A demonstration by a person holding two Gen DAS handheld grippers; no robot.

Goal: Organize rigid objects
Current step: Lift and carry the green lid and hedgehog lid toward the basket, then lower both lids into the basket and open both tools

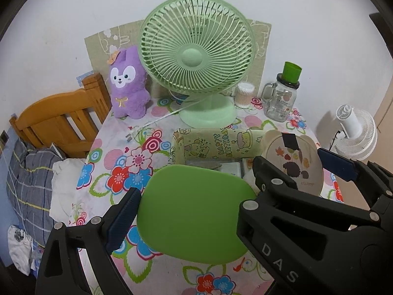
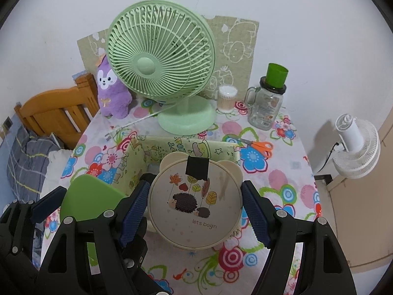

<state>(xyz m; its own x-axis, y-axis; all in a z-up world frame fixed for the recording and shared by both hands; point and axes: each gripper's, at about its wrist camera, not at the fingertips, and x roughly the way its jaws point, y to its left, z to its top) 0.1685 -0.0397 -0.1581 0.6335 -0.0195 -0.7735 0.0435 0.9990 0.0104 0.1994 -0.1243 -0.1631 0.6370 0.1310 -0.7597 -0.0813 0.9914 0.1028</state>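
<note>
Hedgehog tin (image 2: pixel 195 204) between right tool (image 2: pixel 196 211) fingers

Each gripper is built from matte black plastic linkage arms with triangular cut-outs. Round silver pivot pins are seated at the joints, visible along the lower edge of both frames. The fingers (image 2: pixel 136 215) are faced with dark blue pads carrying a fine knurled, diamond-pattern texture. On the left gripper (image 1: pixel 194 210), the pad at lower left is seen edge-on. The right gripper (image 2: pixel 195 212) shows both textured pads at lower centre. White letters "DAS" are printed on a black arm at the lower right of the left wrist frame.
</note>
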